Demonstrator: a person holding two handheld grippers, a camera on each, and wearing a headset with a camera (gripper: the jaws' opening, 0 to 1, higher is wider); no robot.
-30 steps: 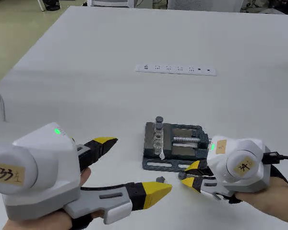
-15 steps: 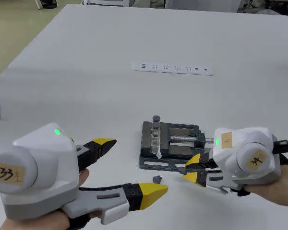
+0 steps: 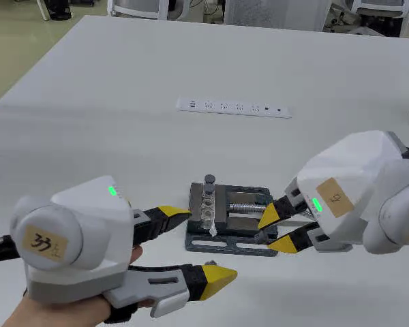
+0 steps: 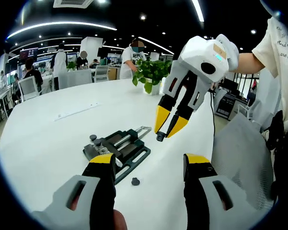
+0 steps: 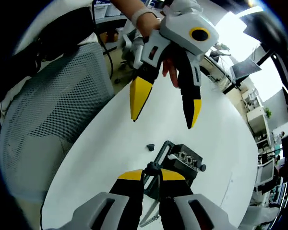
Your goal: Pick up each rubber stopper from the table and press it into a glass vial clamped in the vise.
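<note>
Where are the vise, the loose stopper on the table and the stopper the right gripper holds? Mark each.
vise [image 3: 226, 219]: head view, on its dark jaw block.
loose stopper [image 4: 135, 181]: left gripper view, on its top face.
held stopper [image 4: 160, 137]: left gripper view, on its dark body, pinched by the right gripper [image 4: 163, 133].

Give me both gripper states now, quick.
Left gripper: open, holding nothing.
Right gripper: shut on a rubber stopper.
</note>
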